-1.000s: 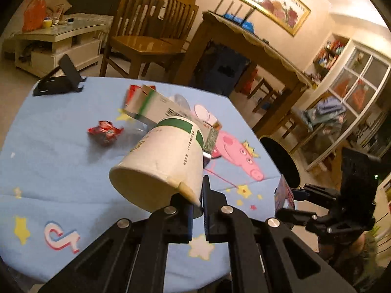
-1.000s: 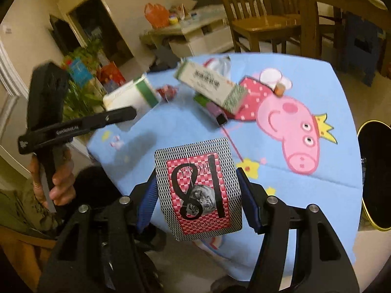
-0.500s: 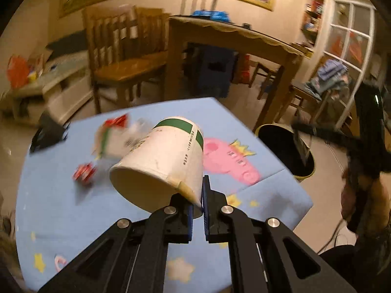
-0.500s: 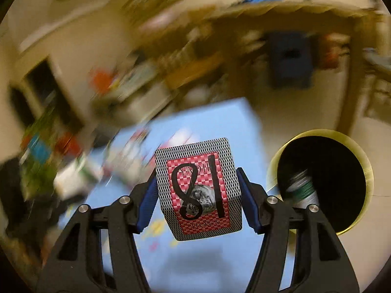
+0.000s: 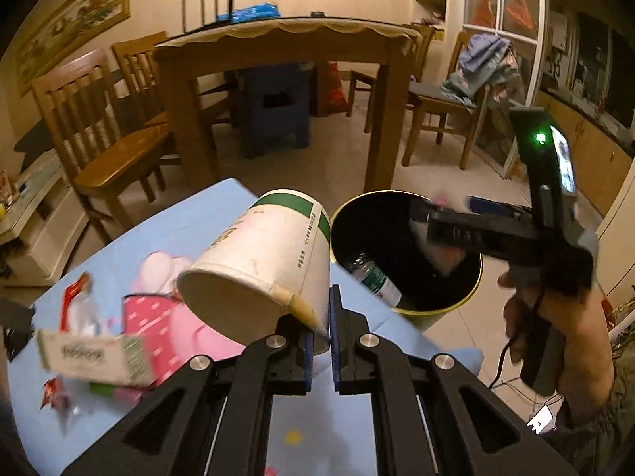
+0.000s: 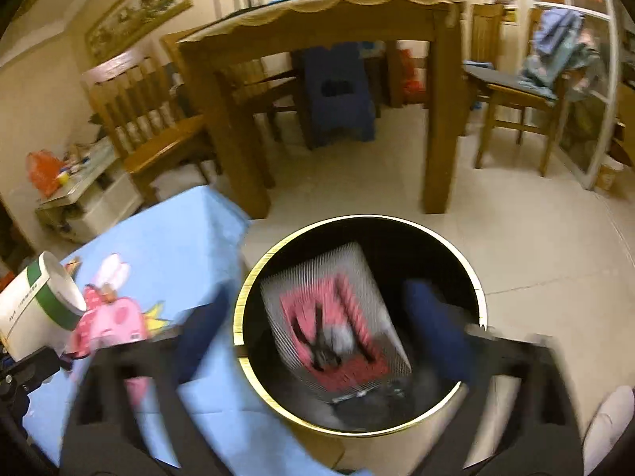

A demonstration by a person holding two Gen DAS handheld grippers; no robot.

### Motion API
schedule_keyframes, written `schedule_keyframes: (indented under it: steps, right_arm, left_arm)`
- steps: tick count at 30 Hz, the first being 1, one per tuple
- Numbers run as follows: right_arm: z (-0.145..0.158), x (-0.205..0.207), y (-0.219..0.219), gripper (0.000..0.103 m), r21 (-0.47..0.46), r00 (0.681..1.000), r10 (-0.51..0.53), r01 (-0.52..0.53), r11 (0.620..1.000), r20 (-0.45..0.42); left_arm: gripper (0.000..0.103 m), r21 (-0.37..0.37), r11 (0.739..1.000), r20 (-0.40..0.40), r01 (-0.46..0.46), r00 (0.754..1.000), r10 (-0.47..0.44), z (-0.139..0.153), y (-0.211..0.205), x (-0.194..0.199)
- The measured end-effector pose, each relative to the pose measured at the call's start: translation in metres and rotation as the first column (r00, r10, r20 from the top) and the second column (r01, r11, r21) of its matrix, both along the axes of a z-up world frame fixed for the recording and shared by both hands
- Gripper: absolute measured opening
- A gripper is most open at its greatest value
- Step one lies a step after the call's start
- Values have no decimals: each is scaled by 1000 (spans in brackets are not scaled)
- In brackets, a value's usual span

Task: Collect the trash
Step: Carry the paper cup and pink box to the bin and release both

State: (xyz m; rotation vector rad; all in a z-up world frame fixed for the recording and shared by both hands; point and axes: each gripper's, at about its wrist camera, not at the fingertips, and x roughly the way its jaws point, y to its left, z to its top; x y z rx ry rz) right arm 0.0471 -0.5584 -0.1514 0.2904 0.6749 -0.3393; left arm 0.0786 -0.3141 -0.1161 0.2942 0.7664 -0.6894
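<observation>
The black bin (image 6: 254,277) stood on the floor just beside the bench (image 6: 178,238) edge, its mouth open from above; the right gripper (image 5: 432,218) hung over it, and bare floor lay beyond toward the wooden table (image 6: 436,127)

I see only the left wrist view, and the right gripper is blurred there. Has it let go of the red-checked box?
Observer: Yes. In the right wrist view the right gripper has just been opening its jaws, and the red-checked box is loose between them, touching neither pad.
Operator: Is it above the trash bin?
Observer: Yes, the whole box shows inside the trash bin's gold rim.
Operator: And my paper cup?
Observer: From that side the paper cup is over the blue tablecloth, left of the bin, not above it.
</observation>
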Motion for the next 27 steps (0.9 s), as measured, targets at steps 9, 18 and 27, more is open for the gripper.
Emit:
schedule_keyframes:
  steps: [9,18,27]
  right_arm:
    - [13,-59,-59,97,117,970,-179,161,980,164]
    - [32,-105,-100,97,259,913,-298,227,939,280]
    - [36,-116,-111,97,261,897,-322,247,933,302]
  left_arm:
    - [6,40,997,-43,62,997,-60,-26,-67,16]
    - [5,51,970,-148,236,963,-227,-52,-159,30]
    - [79,122,972,-39,202,979,-199,-47,-145,14]
